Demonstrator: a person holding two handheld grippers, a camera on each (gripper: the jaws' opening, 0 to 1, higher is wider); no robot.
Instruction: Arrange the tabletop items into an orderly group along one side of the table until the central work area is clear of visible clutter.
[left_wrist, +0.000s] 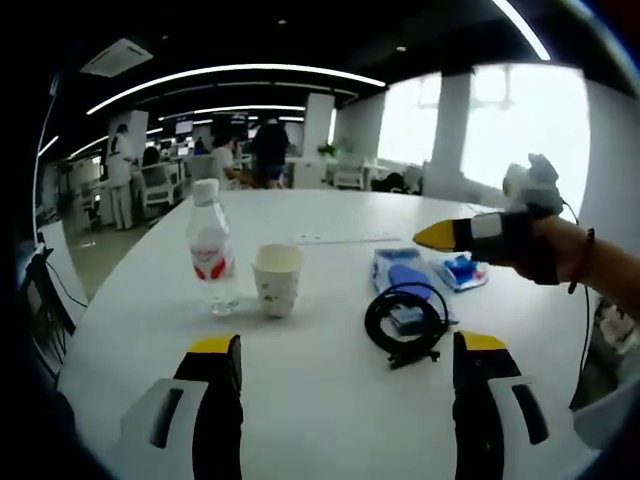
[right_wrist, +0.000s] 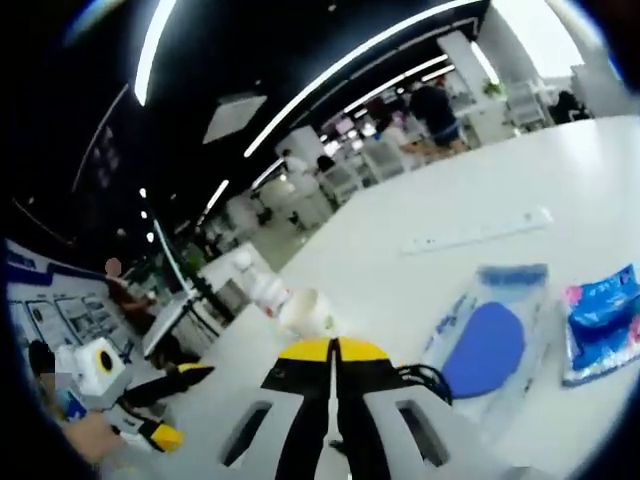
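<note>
Currently, table items: a water bottle (left_wrist: 210, 245) stands upright on the white table (left_wrist: 320, 400), with a paper cup (left_wrist: 277, 280) just beside it.
Cable: a coiled black cable (left_wrist: 405, 322) lies near the middle of the table, touching a blue pouch (left_wrist: 405, 275); a blue-and-white packet (left_wrist: 462, 270) lies just beyond the pouch.
Strip: a long white strip (left_wrist: 345, 239) lies farther back on the table.
Left gripper: the left gripper (left_wrist: 340, 370) hovers above the table edge, its yellow-tipped jaws spread wide and holding nothing.
Right gripper: the right gripper (right_wrist: 335, 352) has its jaws pressed together with nothing between them; in the left gripper view it hangs in the air above the packet, held by a hand (left_wrist: 560, 250).
Right gripper view: the cup, the bottle, the pouch and the packet lie ahead of the closed jaws.
Background: people stand among desks in an open office.
</note>
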